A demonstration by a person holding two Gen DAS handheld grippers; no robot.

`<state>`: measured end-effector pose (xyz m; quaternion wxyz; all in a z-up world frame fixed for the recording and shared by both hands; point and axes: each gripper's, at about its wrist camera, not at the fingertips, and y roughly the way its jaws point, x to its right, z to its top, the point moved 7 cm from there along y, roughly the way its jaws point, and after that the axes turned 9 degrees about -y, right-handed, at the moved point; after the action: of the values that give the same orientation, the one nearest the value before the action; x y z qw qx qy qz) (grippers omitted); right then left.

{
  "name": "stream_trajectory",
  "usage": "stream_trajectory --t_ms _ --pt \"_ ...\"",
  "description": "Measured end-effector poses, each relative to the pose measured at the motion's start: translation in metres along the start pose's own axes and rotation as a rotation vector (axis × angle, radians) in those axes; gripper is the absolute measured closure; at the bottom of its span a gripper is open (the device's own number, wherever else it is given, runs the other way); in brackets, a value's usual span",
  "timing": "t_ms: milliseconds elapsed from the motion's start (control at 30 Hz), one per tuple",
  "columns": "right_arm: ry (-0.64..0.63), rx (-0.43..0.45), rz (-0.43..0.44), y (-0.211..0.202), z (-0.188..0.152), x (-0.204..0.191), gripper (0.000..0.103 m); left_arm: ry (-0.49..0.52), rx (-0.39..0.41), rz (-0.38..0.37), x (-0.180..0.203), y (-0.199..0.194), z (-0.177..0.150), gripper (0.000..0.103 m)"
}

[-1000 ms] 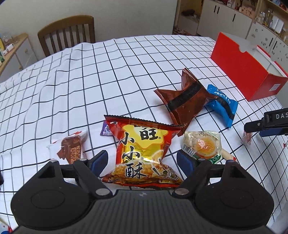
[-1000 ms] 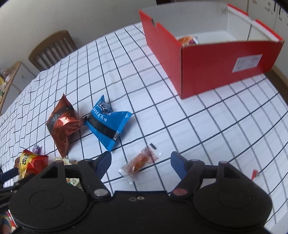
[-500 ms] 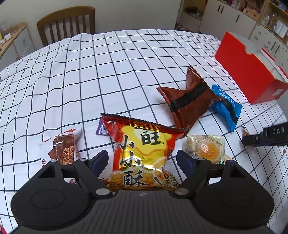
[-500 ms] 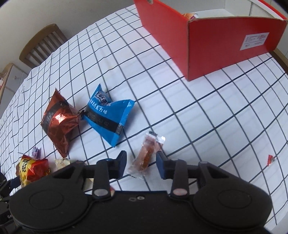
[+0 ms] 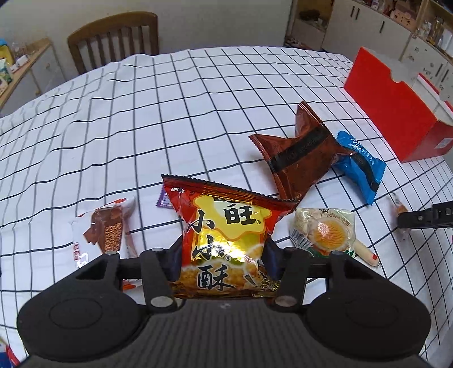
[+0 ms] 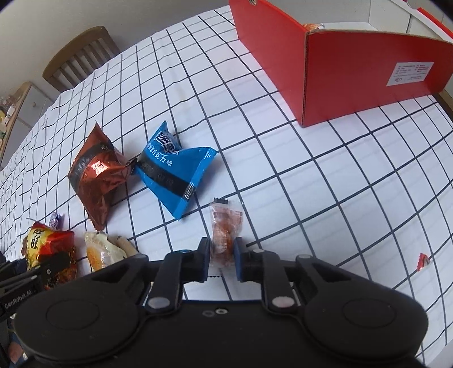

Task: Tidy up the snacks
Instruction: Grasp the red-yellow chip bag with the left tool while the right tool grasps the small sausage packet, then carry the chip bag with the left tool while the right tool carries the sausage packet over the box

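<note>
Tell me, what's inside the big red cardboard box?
From the right wrist view, the red cardboard box shows a white inner wall and a bit of an orange packet peeking over its rim. Its red front wall hides everything lower down.

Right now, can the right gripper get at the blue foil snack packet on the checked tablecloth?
Probably not yet: the right gripper has just been closing and is shut on a small clear packet with an orange snack. The blue foil snack packet lies unobstructed just beyond, but the fingers are occupied.
</note>
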<state>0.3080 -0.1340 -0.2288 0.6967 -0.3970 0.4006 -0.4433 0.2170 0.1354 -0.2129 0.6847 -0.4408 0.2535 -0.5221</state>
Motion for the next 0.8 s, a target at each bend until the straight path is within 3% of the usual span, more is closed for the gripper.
stream_trajectory --t_ms 367,800 --pt "-0.036 0.077 0.037 -0.033 -0.001 0.013 0.089 -0.065 0.021 0.022 0.003 -0.032 0.000 0.051" --pt "-0.112 0.139 0.123 -0.085 -0.003 0.007 0.089 -0.080 0.071 -0.016 0.043 -0.083 0.006 0.051"
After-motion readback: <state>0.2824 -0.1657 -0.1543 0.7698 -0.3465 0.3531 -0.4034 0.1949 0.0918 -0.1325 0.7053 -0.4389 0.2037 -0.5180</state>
